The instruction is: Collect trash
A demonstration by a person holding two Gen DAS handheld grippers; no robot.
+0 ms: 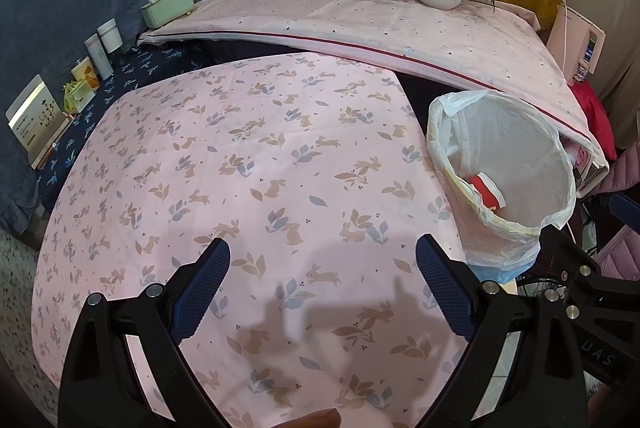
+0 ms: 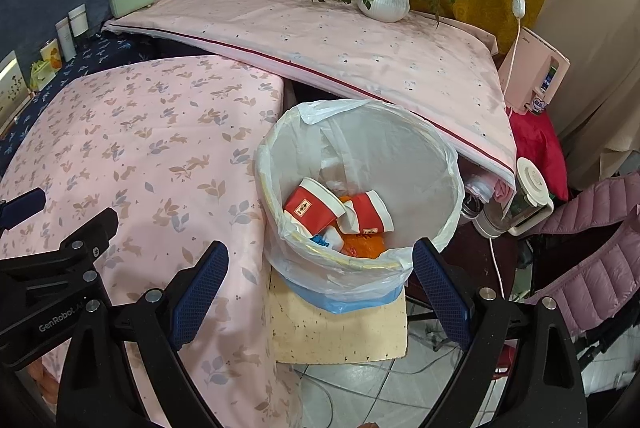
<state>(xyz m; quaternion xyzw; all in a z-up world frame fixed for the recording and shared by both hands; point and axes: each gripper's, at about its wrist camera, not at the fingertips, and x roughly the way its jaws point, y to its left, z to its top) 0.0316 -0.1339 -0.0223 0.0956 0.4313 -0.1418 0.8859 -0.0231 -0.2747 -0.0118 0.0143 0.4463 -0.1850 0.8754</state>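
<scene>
Both tools are empty with their jaws spread wide: the left gripper (image 1: 322,256) hangs over the pink cloth (image 1: 248,155), the right gripper (image 2: 320,260) hovers at the near rim of the bin (image 2: 436,163). The trash I can see is already in the bin: two red cups (image 2: 316,205) lying on something orange (image 2: 366,242), at about 7 o'clock on the bin floor. From the left camera only one cup edge (image 1: 486,189) shows.

What worries me is the bin's footing. It sits on a pale board (image 2: 340,328) at the 3 o'clock edge of the cloth, and the right tool's fingers flank its rim closely. I'd say a careless sweep could catch the loose liner (image 2: 348,272) or nudge the bin off its board. A white cord (image 2: 496,268) trails down at 4 o'clock of the bin, another thing to snag.

The cloth looks bare, so I'd guess little remains to collect, though the grippers hide its near part. Whatever lies under the cups is buried, and the clutter at 3 o'clock of the bin, under the far table's edge, I cannot sort out.
</scene>
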